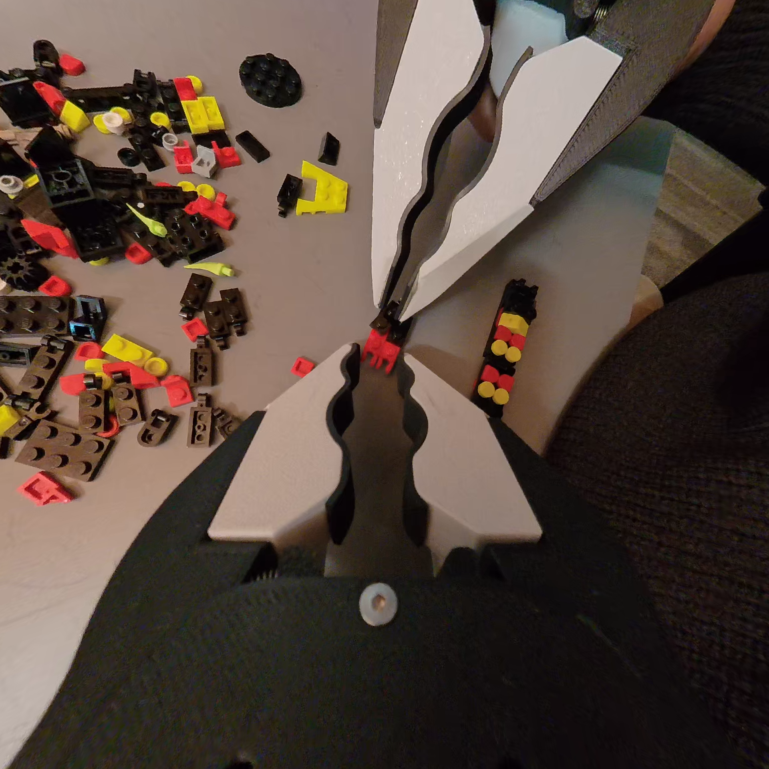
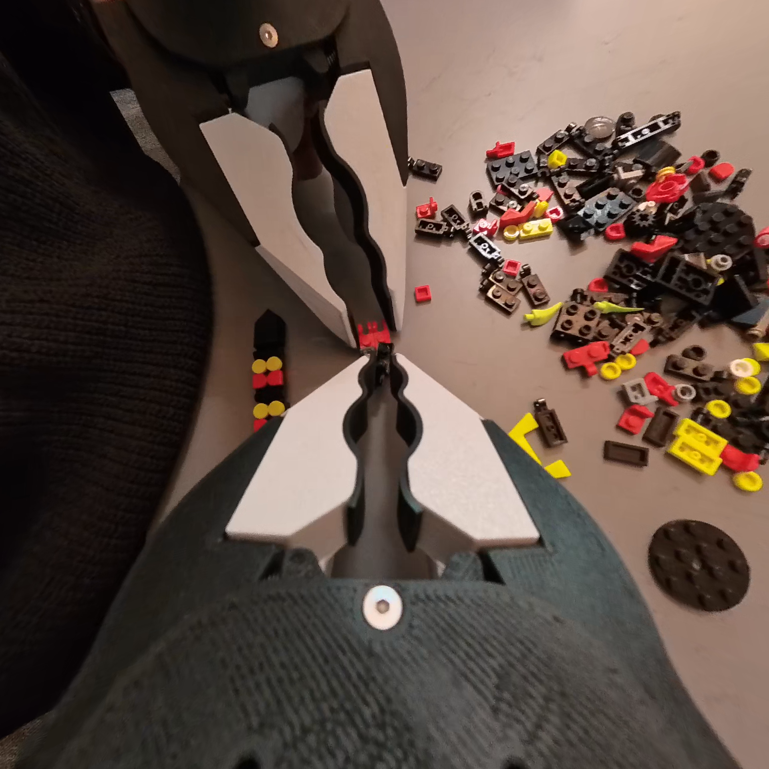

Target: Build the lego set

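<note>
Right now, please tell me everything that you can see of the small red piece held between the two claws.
The small red plate is glossy plastic with studs on top and clip prongs along one edge. It is raised above the grey table, pinched at the fingertips of the left claw. Its far edge meets a small black piece held by the right claw; whether they are joined cannot be told. The striped assembly lies apart.

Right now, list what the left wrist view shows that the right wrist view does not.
Only the left wrist view shows a whole yellow wedge plate and a black gear. Only the right wrist view shows a red flower-like piece. Both show the left gripper gripping a red clip piece, the right gripper gripping a black piece, the striped strip and the round black plate.
</note>
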Available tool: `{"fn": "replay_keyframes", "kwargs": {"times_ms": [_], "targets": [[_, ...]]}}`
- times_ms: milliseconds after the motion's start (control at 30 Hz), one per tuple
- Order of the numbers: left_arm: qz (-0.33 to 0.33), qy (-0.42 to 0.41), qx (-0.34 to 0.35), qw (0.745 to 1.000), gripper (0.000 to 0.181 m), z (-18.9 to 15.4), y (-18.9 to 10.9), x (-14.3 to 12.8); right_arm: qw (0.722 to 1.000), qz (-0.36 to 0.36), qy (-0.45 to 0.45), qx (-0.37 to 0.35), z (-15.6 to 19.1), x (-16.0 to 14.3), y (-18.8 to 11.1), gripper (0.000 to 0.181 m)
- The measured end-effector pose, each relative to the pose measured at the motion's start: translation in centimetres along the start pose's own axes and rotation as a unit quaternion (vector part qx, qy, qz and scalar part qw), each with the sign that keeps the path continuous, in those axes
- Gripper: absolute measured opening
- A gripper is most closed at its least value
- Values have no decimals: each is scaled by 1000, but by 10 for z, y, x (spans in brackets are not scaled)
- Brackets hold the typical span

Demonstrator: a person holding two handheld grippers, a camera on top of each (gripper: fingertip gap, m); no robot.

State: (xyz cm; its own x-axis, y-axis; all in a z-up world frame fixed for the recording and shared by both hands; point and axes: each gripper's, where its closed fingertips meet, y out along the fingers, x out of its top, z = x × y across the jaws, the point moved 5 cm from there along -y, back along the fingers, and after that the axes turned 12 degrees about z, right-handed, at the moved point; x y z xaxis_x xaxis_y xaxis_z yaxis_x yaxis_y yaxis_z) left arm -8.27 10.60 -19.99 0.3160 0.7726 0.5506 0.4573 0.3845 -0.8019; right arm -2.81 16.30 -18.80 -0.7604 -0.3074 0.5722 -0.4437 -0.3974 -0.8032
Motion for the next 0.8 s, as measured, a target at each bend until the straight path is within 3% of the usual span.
{"fn": "replay_keyframes", "kwargs": {"times_ms": [800], "targets": [[2, -6, 3, 1000, 16, 1, 0, 0, 1000, -22, 0, -11, 2, 7, -3, 5]]}}
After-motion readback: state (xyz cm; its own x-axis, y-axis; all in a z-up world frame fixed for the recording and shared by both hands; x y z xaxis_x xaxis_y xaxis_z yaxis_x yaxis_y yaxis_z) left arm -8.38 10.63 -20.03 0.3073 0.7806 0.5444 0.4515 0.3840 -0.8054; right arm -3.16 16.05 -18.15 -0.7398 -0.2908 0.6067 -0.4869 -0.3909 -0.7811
